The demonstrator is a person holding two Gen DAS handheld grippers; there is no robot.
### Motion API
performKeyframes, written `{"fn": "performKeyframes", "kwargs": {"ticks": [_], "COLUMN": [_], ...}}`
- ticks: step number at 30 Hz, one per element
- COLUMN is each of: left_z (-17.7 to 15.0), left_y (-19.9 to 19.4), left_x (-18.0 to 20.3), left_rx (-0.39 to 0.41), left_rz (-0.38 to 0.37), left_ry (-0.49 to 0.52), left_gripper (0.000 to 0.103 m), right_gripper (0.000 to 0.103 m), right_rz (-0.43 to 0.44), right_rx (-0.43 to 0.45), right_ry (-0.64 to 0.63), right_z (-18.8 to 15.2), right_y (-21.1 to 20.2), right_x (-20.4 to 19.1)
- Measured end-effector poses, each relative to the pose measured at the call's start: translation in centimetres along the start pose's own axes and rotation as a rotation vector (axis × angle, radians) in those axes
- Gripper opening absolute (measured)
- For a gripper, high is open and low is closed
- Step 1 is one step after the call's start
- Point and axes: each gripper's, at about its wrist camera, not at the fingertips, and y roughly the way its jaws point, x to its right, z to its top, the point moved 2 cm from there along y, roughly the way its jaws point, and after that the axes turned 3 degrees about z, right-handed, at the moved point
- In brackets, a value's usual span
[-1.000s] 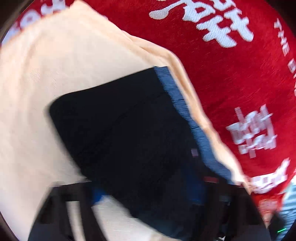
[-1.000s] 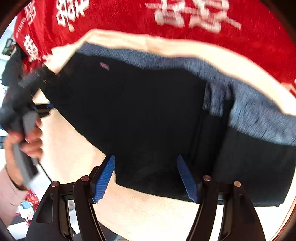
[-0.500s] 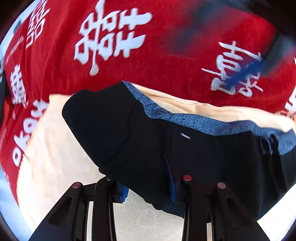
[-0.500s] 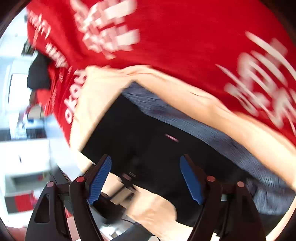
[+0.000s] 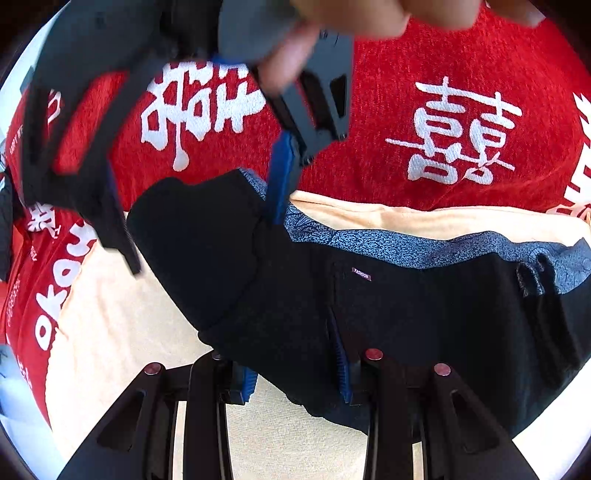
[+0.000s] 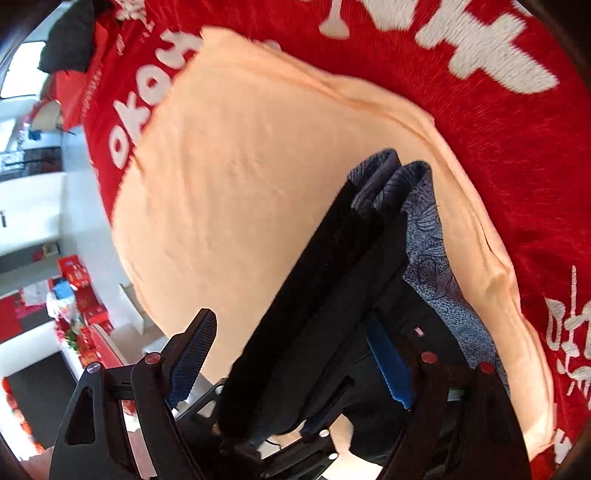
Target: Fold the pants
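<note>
The pants (image 5: 388, 317) are black with a blue patterned waistband and a small label; they lie folded on a peach cloth (image 5: 110, 332). My left gripper (image 5: 295, 373) holds the near edge of the pants between its blue pads. My right gripper (image 5: 192, 206) comes in from the far side, jaws wide apart, straddling the folded left end of the pants. In the right wrist view that folded end (image 6: 325, 295) stands as stacked layers between the open fingers of my right gripper (image 6: 291, 362).
A red cloth with white characters (image 5: 461, 129) covers the surface beyond the peach cloth (image 6: 240, 166). A room with red boxes (image 6: 74, 277) shows past the left edge. The hand holding the right gripper (image 5: 351, 18) is at the top.
The right gripper has swung over to the folded left end of the pants and now straddles it. The left gripper has kept its hold on the near edge.
</note>
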Motion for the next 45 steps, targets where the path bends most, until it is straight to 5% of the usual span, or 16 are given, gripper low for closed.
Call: {"fn": "performKeyframes", "kwargs": {"ticks": [2, 3, 5, 6, 17, 30, 36, 45], "left_z": [0.1, 0.2, 0.3, 0.5, 3.3, 3.6, 1.0, -2.6], "left_y": [-0.1, -0.1, -0.3, -0.6, -7.5, -14.1, -13.3, -9.7], "left_x": [0.3, 0.4, 0.7, 1.0, 7.1, 25.4, 32.9, 39.2], "left_rx": [0.003, -0.003, -0.013, -0.002, 0.074, 0.122, 0.078, -0.030], "left_rz": [0.002, -0.002, -0.011, -0.018, -0.144, -0.296, -0.323, -0.299], "left_ry": [0.010, 0.013, 0.014, 0.021, 0.102, 0.440, 0.586, 0.666], "left_gripper": [0.035, 0.035, 0.035, 0.035, 0.035, 0.035, 0.035, 0.037], "right_gripper": [0.079, 0.053, 0.026, 0.023, 0.020, 0.020, 0.020, 0.020], "right_rz": [-0.029, -0.030, -0.017, -0.013, 0.227, 0.466, 0.518, 0.527], "right_rx": [-0.032, -0.032, 0.003, 0.023, 0.359, 0.731, 0.771, 0.740], "right_ry": [0.003, 0.006, 0.017, 0.019, 0.138, 0.380, 0.513, 0.626], "right_z": [-0.2, -0.5, -1.4, -1.6, -13.4, -34.1, -41.6, -44.7], "right_y": [0.9, 1.1, 0.6, 0.3, -8.1, -11.8, -8.5, -2.6], "right_x": [0.6, 1.1, 2.1, 2.3, 8.6, 21.2, 28.1, 34.7]}}
